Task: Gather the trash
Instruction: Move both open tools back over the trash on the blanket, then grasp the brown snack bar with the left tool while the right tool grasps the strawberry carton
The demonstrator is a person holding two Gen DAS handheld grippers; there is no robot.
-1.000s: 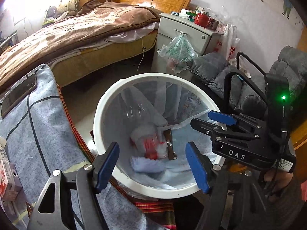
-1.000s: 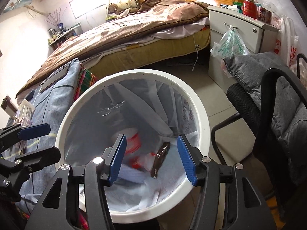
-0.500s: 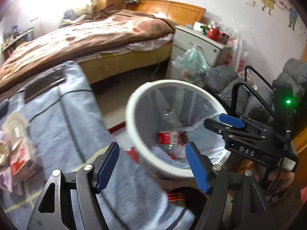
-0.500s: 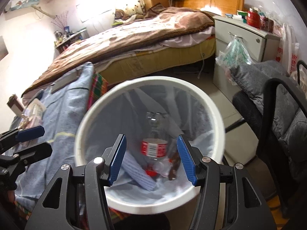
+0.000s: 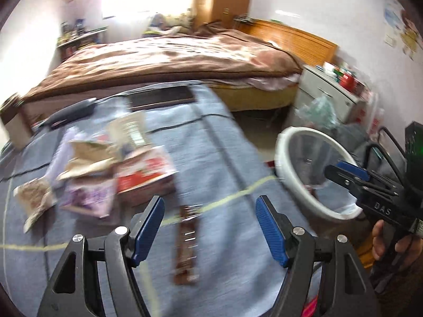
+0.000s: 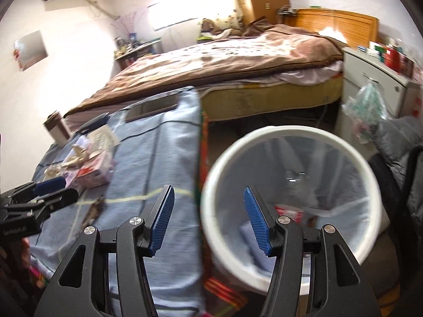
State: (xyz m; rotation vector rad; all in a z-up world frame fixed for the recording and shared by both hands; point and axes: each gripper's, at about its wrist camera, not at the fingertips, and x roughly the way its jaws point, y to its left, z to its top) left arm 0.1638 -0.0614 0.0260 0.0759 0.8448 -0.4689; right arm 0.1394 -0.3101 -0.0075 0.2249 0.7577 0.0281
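My left gripper (image 5: 210, 227) is open and empty above the blue-grey cloth on the table (image 5: 216, 158). A long brown wrapper (image 5: 186, 243) lies on the cloth between its fingers. A heap of cartons and torn wrappers (image 5: 105, 169) lies ahead to the left. My right gripper (image 6: 208, 222) is open and empty at the table's right edge, beside the white bin (image 6: 290, 134). The bin (image 5: 285, 142) holds a plastic bottle with a red label (image 6: 288, 211) and other trash.
A bed with a brown blanket (image 5: 171, 58) stands behind the table. A white nightstand (image 5: 325, 97) with a hanging plastic bag is at the far right. A black chair with a grey cushion (image 6: 401, 163) stands right of the bin. A phone (image 5: 161, 99) lies on the cloth's far end.
Both grippers have swung left, away from the bin and towards the table. The trash heap and the brown wrapper have come into the left wrist view. Both grippers stay open.
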